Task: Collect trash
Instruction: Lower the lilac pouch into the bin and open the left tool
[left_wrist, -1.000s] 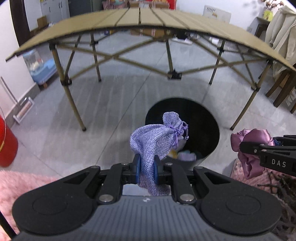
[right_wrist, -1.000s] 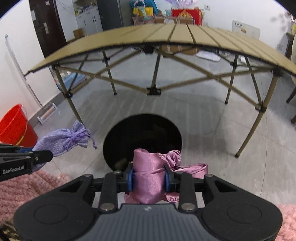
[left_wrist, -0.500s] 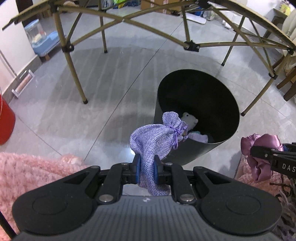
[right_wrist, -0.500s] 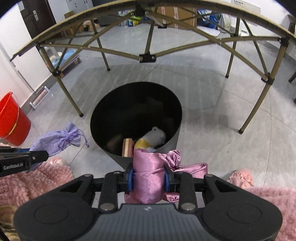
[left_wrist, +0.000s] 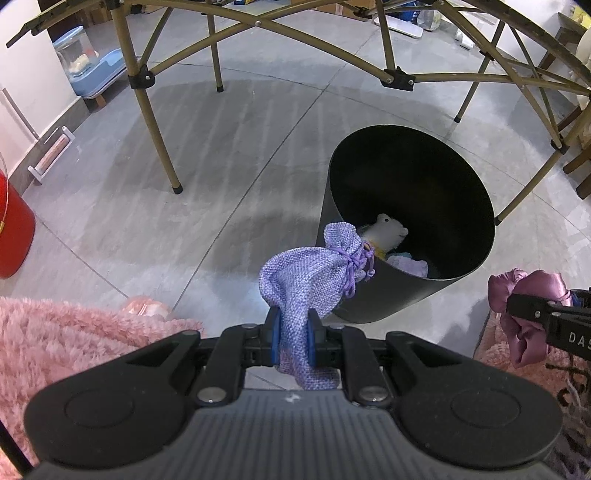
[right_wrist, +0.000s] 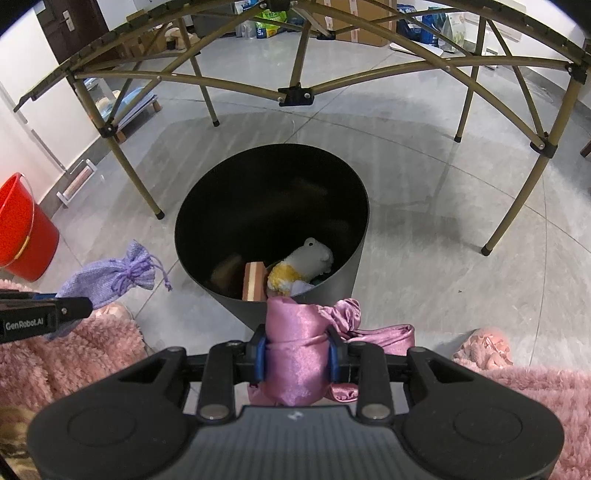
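Note:
My left gripper is shut on a lilac woven drawstring pouch, held just short of the near left rim of a black round bin. My right gripper is shut on a bunched pink satin cloth at the near rim of the same bin. Inside the bin lie a white and yellow plush toy, a striped block and some cloth. The right wrist view shows the pouch at its left; the left wrist view shows the satin cloth at its right.
A folding table frame with tan legs stands over the grey tiled floor beyond the bin. A red bucket stands at the left. Pink fluffy rug lies under both grippers. A pink crumpled item rests on the rug's edge.
Both grippers sank and tipped downward with their loads. The tabletop left the view and the bin's inside with the plush toy came into sight. Over the last half second little moved.

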